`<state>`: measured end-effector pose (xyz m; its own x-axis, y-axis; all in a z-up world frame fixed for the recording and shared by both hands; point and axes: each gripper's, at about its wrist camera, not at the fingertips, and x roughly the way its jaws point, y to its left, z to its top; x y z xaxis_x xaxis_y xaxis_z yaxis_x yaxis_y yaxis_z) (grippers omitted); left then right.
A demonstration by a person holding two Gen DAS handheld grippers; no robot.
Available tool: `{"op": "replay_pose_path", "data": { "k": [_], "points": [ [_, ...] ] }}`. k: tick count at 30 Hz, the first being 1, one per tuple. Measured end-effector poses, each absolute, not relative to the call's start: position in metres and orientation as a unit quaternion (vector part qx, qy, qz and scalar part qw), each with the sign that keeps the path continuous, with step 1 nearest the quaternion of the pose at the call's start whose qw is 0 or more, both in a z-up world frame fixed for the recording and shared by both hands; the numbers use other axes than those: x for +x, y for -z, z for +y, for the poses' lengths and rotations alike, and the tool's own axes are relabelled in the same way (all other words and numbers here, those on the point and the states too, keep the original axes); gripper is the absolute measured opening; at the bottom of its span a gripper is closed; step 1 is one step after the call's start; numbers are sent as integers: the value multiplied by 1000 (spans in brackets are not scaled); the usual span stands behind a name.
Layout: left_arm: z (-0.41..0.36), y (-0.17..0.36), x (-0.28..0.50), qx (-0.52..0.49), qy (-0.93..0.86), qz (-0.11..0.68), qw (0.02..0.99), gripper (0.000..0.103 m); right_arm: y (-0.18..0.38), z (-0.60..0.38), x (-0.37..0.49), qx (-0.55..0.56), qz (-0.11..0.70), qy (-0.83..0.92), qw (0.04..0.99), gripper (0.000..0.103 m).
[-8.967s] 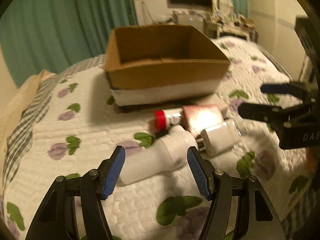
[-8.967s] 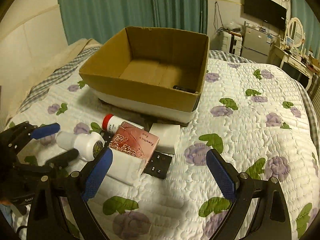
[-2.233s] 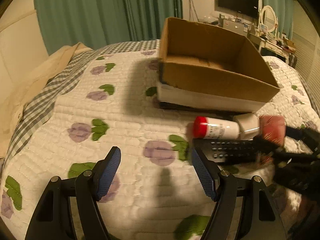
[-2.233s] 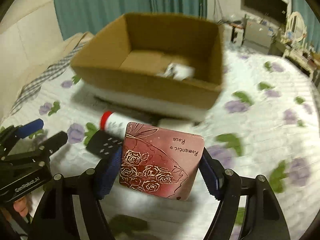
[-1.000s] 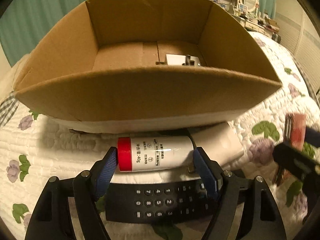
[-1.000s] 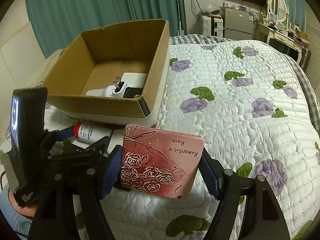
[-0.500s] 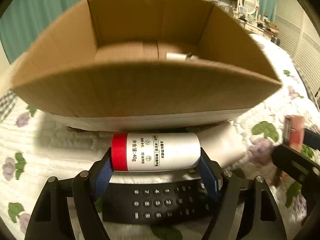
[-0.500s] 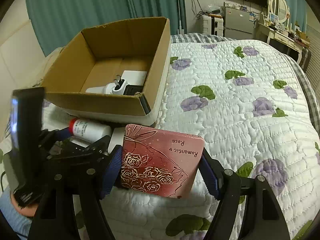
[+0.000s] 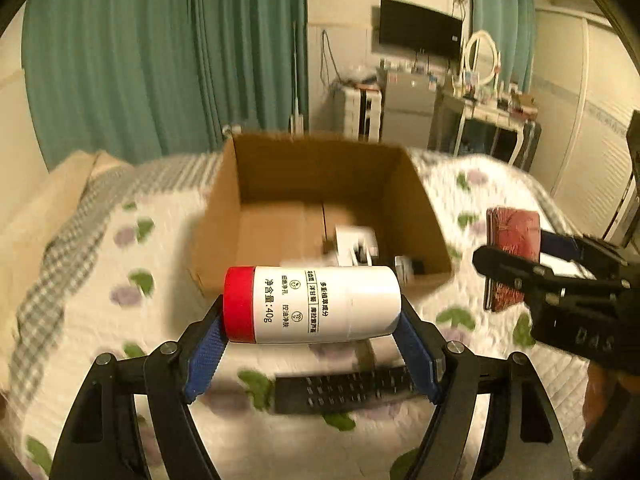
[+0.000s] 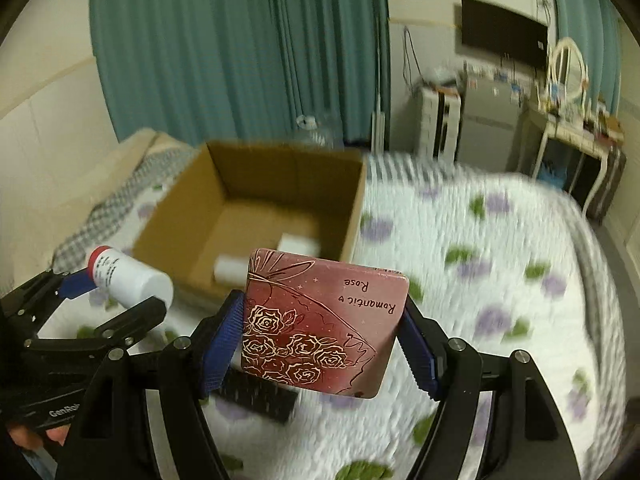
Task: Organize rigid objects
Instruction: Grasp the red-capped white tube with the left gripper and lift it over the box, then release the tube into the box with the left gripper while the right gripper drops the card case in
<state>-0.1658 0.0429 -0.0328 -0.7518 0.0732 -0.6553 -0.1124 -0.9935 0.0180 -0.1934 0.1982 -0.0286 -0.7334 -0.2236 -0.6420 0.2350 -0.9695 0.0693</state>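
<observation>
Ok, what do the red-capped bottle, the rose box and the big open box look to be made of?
Red-capped bottle: smooth, glossy white plastic, by its sheen and printed text. Rose box: probably tin or coated card; its rounded corners and satin sheen leave that open. Open box: matte brown corrugated cardboard with plain folded flaps.

Both views: warm, yellowish indoor light, moderately dim; source not in view. Strong fisheye bending, black vignette at the corners. Motion blur smears the quilt (image 9: pixel 120 240) and cardboard box (image 9: pixel 320 184) in both views; things inside the box unreadable. White bottle (image 9: pixel 316 304) and pink tin (image 10: pixel 324 320) stay sharp, print legible. Far curtains (image 10: pixel 240 48) fairly crisp. Mild sheen on the bottle; no harsh glare.
</observation>
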Motion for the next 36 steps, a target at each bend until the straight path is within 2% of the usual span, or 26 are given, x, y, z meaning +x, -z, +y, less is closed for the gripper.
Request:
{"op": "replay_pose_path", "data": {
  "k": [8,17,25,36],
  "points": [
    [29,4,-211,-331,-943,30,26,79,-9,188,-250,304,11,943,137,73],
    [41,44,-267,-356,-932,56,34,79,19,179,-301,316,21,937,146,73],
    [55,57,-269,-344,-934,81,50,81,34,186,-311,331,18,932,147,73],
    [30,25,-252,-324,-943,66,24,81,20,174,-313,328,25,931,157,73]
  ]
}}
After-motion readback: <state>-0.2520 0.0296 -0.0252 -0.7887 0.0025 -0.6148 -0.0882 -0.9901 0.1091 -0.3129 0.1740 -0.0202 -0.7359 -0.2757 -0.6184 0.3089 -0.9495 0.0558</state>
